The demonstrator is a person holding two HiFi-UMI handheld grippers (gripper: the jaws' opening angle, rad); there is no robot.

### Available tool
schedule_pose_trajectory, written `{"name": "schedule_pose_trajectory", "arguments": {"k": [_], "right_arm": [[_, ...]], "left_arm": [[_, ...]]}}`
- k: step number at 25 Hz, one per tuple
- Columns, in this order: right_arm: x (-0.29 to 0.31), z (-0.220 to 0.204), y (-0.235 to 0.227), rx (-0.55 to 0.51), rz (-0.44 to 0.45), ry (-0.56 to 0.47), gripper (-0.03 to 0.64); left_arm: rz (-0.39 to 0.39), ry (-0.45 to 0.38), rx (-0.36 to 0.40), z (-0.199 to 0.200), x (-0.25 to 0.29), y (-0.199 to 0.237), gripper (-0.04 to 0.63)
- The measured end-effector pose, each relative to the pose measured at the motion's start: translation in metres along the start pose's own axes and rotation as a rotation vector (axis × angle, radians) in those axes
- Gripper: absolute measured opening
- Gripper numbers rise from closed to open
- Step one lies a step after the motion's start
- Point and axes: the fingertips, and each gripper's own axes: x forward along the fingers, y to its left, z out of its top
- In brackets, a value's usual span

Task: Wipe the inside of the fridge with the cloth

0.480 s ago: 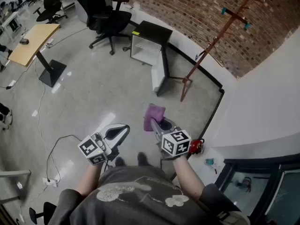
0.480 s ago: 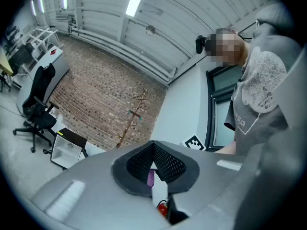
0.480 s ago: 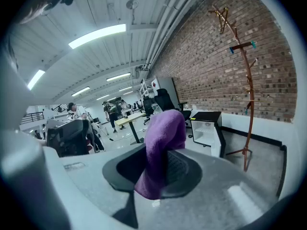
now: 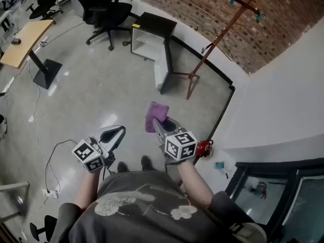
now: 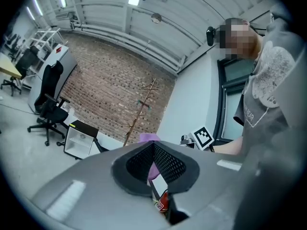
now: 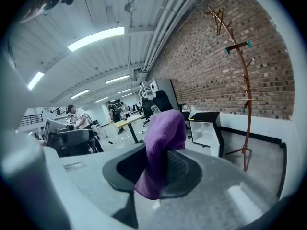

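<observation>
Purple cloth [image 4: 155, 116] pinched in jaws of right gripper [image 4: 160, 125], bunched up and draped over one side. Carried out in front, probably to keep the wiping face free and off the floor [image 4: 91, 95]. Left gripper [image 4: 117, 131] alongside, jaws drawn together at the tips, nothing between; likely kept spare. Fridge [image 4: 147, 42] well ahead by the brick wall [image 4: 212, 4], door [image 4: 163, 70] swung open, so interior accessible but wiping not yet begun. Count: one cloth, one fridge, two grippers, two office chairs [image 4: 104, 9], one coat stand [image 4: 212, 42].
</observation>
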Motion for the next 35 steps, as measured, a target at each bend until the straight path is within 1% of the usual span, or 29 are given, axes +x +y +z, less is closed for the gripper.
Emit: {"name": "schedule_pose_trajectory", "arguments": {"k": [5, 7, 10, 14, 18, 20, 23, 28, 31, 35], "right_arm": [[-0.015, -0.006, -0.012, -0.005, -0.012, -0.001, 0.071], [-0.023, -0.007, -0.022, 0.014, -0.024, -0.015, 0.071], [-0.034, -0.012, -0.041, 0.054, -0.027, -0.026, 0.072], [-0.036, -0.016, -0.068, 0.053, -0.024, -0.005, 0.072], [-0.029, -0.016, -0.083, 0.067, -0.019, 0.015, 0.073], [-0.023, -0.016, -0.088, 0.069, -0.014, 0.016, 0.073], [-0.006, -0.011, -0.097, 0.068, -0.013, 0.019, 0.074], [0.033, 0.001, -0.117, 0.091, -0.022, 0.03, 0.074], [0.064, 0.012, -0.124, 0.093, -0.037, 0.051, 0.074], [0.118, 0.041, -0.138, 0.084, -0.06, 0.068, 0.074]], "left_arm": [[0.037, 0.009, 0.003, -0.004, 0.009, 0.004, 0.017], [0.039, 0.012, 0.007, -0.006, 0.02, 0.002, 0.017], [0.029, 0.012, 0.031, -0.007, 0.04, -0.003, 0.017], [0.027, -0.007, 0.072, 0.0, 0.064, -0.003, 0.017], [0.091, 0.028, 0.123, -0.001, 0.073, 0.008, 0.017], [0.117, 0.035, 0.125, -0.006, 0.076, 0.016, 0.017], [0.125, 0.024, 0.093, -0.009, 0.084, 0.034, 0.017], [0.106, 0.021, 0.086, -0.004, 0.108, 0.075, 0.017], [0.105, 0.013, 0.069, 0.007, 0.114, 0.113, 0.017], [0.102, 0.024, 0.068, 0.03, 0.125, 0.173, 0.017]]}}
